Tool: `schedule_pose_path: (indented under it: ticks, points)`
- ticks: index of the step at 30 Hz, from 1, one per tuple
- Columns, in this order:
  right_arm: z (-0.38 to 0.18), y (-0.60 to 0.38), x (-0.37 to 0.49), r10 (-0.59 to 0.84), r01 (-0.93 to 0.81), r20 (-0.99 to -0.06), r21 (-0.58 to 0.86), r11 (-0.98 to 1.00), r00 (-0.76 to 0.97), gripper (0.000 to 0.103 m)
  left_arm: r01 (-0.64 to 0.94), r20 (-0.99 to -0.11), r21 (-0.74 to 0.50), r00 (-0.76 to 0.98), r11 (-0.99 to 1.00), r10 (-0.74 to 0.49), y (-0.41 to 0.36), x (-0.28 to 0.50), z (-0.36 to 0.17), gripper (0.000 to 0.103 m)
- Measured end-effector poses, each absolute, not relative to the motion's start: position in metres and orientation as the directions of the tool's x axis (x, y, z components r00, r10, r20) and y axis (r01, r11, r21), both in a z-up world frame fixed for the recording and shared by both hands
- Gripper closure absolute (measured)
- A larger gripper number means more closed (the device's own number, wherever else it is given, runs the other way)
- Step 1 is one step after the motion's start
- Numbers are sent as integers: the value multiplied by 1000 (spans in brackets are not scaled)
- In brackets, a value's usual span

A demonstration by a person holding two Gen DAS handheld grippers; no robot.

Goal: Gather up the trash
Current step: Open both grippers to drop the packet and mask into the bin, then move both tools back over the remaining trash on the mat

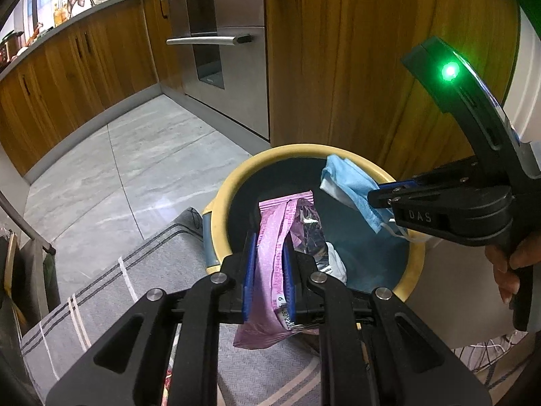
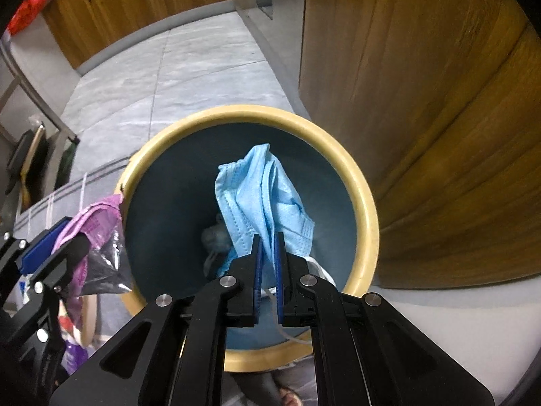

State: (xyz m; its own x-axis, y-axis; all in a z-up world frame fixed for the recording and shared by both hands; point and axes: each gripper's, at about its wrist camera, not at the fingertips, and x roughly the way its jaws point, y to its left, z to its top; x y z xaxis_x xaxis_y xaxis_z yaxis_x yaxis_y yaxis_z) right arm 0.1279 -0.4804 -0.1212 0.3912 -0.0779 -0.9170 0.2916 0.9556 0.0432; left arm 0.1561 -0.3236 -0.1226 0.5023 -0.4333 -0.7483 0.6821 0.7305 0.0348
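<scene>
My left gripper (image 1: 268, 264) was clenched on a pink wrapper (image 1: 270, 253), the blue pads pinching it mid-length so its crumpled foil end stood up toward the middle of the left wrist frame and its tail hung below the fingers. I judged that grip was chosen to keep the floppy thing from sliding out while I carried it.

My right gripper (image 2: 267, 264) was grasping a blue face mask (image 2: 263, 196) by its lower edge — the folded cloth stood up between the pads, with a white ear loop trailing under the fingers.

Both pieces hung over the open mouth of the bin (image 2: 363, 182), a dark tub with a yellow rim filling the lower centre of the right wrist view. The mask sat squarely over the opening; the wrapper was at the bin's left edge, partly over the rim. Some pale scrap already lay at the bottom.

Beyond that, a grey striped mat (image 1: 142, 280) lay at lower left beside the bin, and wooden cabinets (image 1: 372, 67) rose behind it. Dropping both looked like my next step — neither was released yet.
</scene>
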Motion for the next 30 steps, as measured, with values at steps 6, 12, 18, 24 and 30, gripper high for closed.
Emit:
schedule_pose_path:
  ticks: [6,12,18,24,30]
  points:
    - [-119,-484,124,-87,311,-906,51,949,414,72,678,-747,30,504,735,-434,-323,158,-124,70]
    - [-117,-479,125,-75,296,-904,58,953,421,54,667,-743,37,517,744,-426,-318,157,-123,51]
    - [-104,-483,122,-64,313,-882,97,945,467,21,655,-744,50,528,754,-410,-306,154,-118,38]
    - [-92,-482,117,-63,319,-859,120,940,508,12,639,-733,62,551,767,-400,-290,145,-110,22]
    - [-84,-466,113,-96,311,-836,92,946,540,8,624,-720,82,576,777,-387,-278,138,-99,11]
